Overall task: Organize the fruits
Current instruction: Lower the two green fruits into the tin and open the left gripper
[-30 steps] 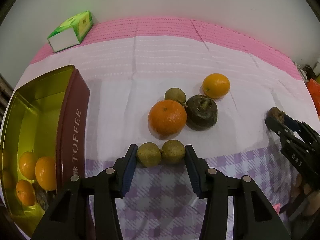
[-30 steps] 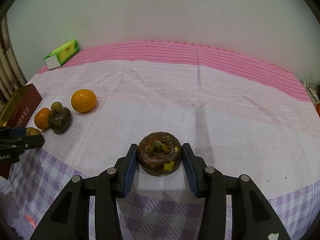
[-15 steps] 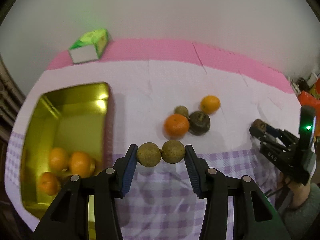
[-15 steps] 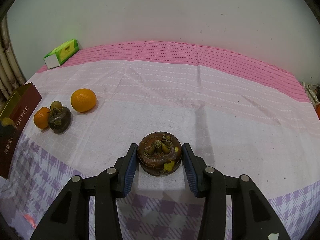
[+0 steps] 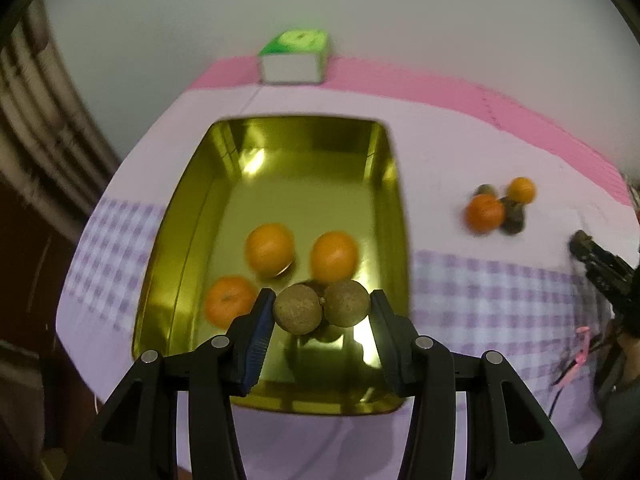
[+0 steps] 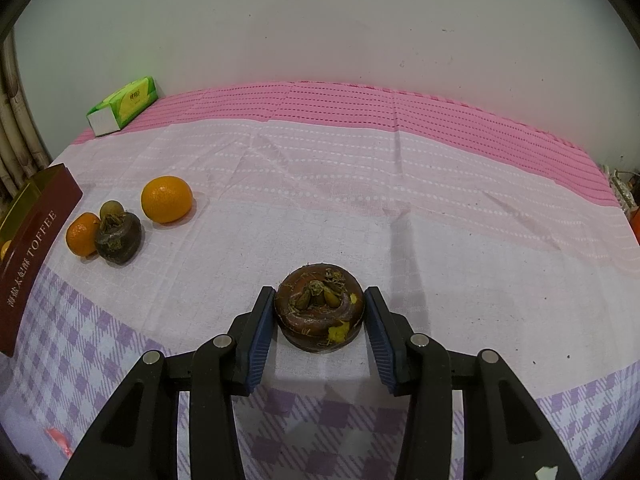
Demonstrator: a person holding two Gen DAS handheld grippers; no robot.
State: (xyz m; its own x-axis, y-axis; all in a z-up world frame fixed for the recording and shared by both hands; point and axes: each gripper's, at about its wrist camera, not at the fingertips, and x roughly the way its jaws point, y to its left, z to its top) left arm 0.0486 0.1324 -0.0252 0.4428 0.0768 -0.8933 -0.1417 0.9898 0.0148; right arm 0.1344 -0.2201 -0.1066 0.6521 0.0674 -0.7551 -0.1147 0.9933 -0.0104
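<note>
Jaws pinching longans [image 5: 320,309], tin [image 6: 30,248] lettered "TOFFEE"

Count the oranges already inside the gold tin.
3 in the tin: one orange mid-left, one mid-right, one near-left. The held brown fruits may hide more.

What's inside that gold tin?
Three oranges lie in the tin. The two brown fruits held by the left tool cover whatever lies beneath.
</note>
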